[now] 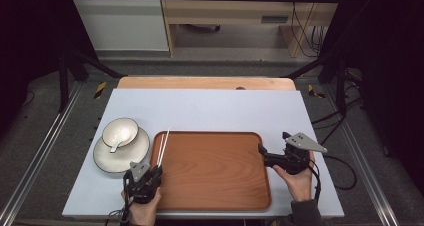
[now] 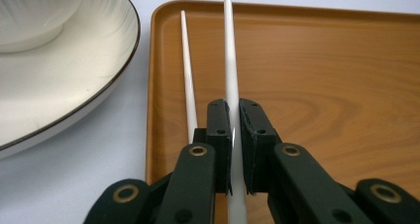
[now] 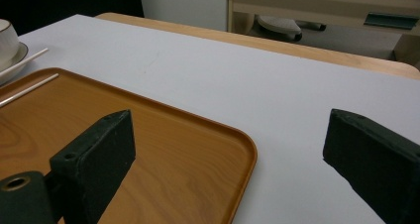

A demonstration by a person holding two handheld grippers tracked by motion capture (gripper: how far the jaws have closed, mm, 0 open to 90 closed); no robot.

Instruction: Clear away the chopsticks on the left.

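Note:
A wooden tray (image 1: 215, 171) lies in the middle of the pale mat. Two white chopsticks (image 1: 163, 146) run along the tray's left side. My left gripper (image 1: 155, 168) is at their near end. In the left gripper view its jaws are shut on the right chopstick (image 2: 229, 60). The other chopstick (image 2: 187, 75) lies just left of the jaws, and whether it touches them I cannot tell. My right gripper (image 1: 264, 156) is at the tray's right edge, pointing left. In the right gripper view it (image 3: 230, 122) stands wide open and holds nothing, astride the tray's corner (image 3: 242, 144).
A white plate (image 1: 107, 158) with a dark rim sits left of the tray, carrying a bowl (image 1: 120, 131) and a spoon (image 1: 116, 146). The plate (image 2: 74, 85) lies close to the chopsticks. Bare mat (image 1: 210, 106) stretches behind the tray, with the wooden table edge (image 1: 205, 82) beyond.

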